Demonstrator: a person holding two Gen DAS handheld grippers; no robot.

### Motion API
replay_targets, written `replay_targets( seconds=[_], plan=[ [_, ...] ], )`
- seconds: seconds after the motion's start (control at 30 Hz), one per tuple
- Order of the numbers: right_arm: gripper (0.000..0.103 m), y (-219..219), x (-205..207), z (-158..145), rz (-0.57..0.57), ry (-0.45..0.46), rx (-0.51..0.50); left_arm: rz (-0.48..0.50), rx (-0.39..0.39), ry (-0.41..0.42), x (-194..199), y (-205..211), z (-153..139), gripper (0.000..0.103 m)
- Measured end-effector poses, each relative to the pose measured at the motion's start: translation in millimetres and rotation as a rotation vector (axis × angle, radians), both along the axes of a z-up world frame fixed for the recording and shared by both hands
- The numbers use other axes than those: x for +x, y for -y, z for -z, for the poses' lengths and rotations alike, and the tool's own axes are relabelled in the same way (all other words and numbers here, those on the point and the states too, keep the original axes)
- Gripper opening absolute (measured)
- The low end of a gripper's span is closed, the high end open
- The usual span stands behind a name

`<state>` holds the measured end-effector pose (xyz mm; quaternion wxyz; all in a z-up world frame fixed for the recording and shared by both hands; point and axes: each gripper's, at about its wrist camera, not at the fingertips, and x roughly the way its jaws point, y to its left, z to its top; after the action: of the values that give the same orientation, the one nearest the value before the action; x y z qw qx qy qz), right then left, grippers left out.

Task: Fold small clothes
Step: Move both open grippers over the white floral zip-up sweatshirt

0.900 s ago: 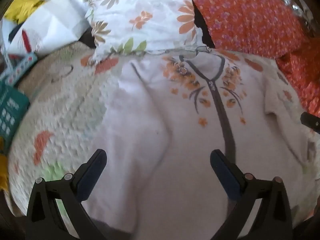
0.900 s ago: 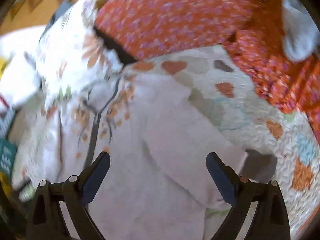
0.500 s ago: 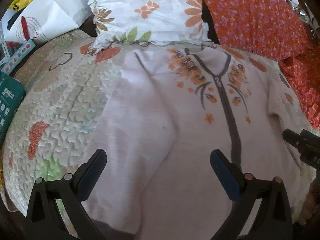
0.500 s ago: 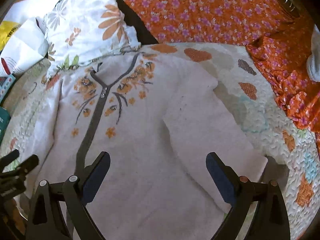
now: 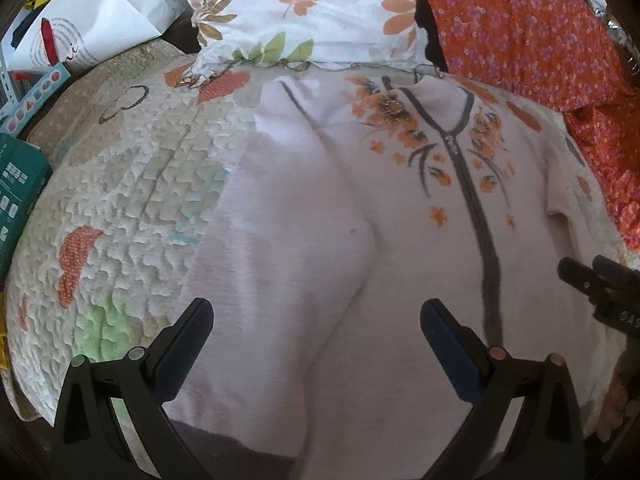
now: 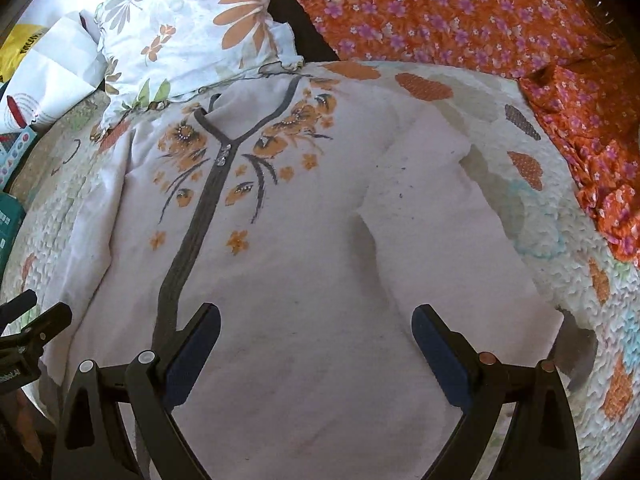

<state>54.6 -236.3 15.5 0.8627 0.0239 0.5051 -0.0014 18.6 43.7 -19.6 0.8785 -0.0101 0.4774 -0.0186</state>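
A small white zip-front top (image 5: pixel 400 248) with orange flower print and a grey zip line lies flat, front up, on a quilted bedspread (image 5: pixel 132 208). Its sleeves lie down along its sides. It also shows in the right wrist view (image 6: pixel 304 240). My left gripper (image 5: pixel 316 340) is open and empty above the top's lower left part, over the left sleeve. My right gripper (image 6: pixel 316 344) is open and empty above the top's lower right part. Each gripper shows at the edge of the other's view.
A white floral pillow (image 5: pixel 304 12) and an orange floral cushion (image 5: pixel 520 32) lie beyond the collar. Orange floral cloth (image 6: pixel 592 152) is bunched at the right. A green box (image 5: pixel 20 200) and a white bag (image 5: pixel 92 28) sit at the left.
Both views have steadied and drawn slightly back and toward the middle of the top. The top itself has not moved. Both grippers stay open.
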Motion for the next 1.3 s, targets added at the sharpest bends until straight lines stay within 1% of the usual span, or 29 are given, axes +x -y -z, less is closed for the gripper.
replay_targets(
  seconds=[0.07,0.2,0.3,0.4,0.47,0.53,0.63,0.7,0.8,0.83,0.87,0.9,0.97,1.0,1.03,1.07,1.1,1.13,1.2,1.3],
  plan=[
    [0.099,-1,0,1,-0.002,-0.002,0.000,-0.011,0.013,-0.020,0,-7,2,0.103],
    [0.099,-2,-1,1,-0.002,0.002,-0.001,-0.036,0.014,-0.042,0,-25,5,0.103],
    [0.099,-2,-1,1,-0.003,0.001,-0.001,-0.065,-0.001,-0.035,1,-41,9,0.103],
    [0.099,-2,-1,1,0.000,0.000,-0.001,-0.092,-0.012,-0.053,0,-56,13,0.103],
    [0.099,-1,-2,1,0.002,0.000,-0.001,-0.107,-0.034,-0.056,0,-65,14,0.095],
    [0.099,-1,-2,1,0.005,0.000,0.000,-0.124,-0.060,-0.065,-1,-74,15,0.091],
    [0.099,-1,-1,2,0.008,-0.005,-0.001,-0.153,-0.095,-0.072,-1,-86,16,0.091],
    [0.099,-1,-1,3,0.010,-0.007,-0.002,-0.163,-0.091,-0.073,-2,-89,15,0.091],
    [0.099,-1,-1,3,0.010,-0.009,-0.005,-0.147,-0.104,-0.076,-1,-89,18,0.091],
    [0.099,-1,0,3,0.009,-0.010,-0.005,-0.141,-0.102,-0.080,-1,-88,18,0.089],
    [0.099,-1,0,4,0.009,-0.011,-0.006,-0.134,-0.103,-0.086,-2,-87,19,0.081],
    [0.099,-1,-1,4,0.008,-0.011,-0.006,-0.125,-0.102,-0.097,-1,-85,20,0.076],
    [0.099,-1,-1,4,0.008,-0.013,-0.007,-0.113,-0.110,-0.119,-1,-82,22,0.060],
    [0.099,-1,0,5,0.008,-0.014,-0.008,-0.108,-0.118,-0.128,-1,-81,23,0.056],
    [0.099,-1,-1,5,0.008,-0.015,-0.008,-0.102,-0.120,-0.138,-1,-80,24,0.048],
    [0.099,-1,-1,6,0.007,-0.016,-0.008,-0.100,-0.095,-0.145,-1,-77,26,0.034],
    [0.099,-1,-1,6,0.007,-0.017,-0.008,-0.101,-0.064,-0.143,-1,-76,27,0.024],
    [0.099,-1,-1,6,0.006,-0.018,-0.009,-0.097,-0.048,-0.135,-1,-75,27,0.009],
    [0.099,-2,-1,6,0.002,-0.017,-0.018,-0.102,-0.056,-0.127,-2,-77,23,0.009],
    [0.099,-3,-1,5,-0.001,-0.012,-0.026,-0.146,-0.032,-0.115,0,-88,19,0.005]
  ],
)
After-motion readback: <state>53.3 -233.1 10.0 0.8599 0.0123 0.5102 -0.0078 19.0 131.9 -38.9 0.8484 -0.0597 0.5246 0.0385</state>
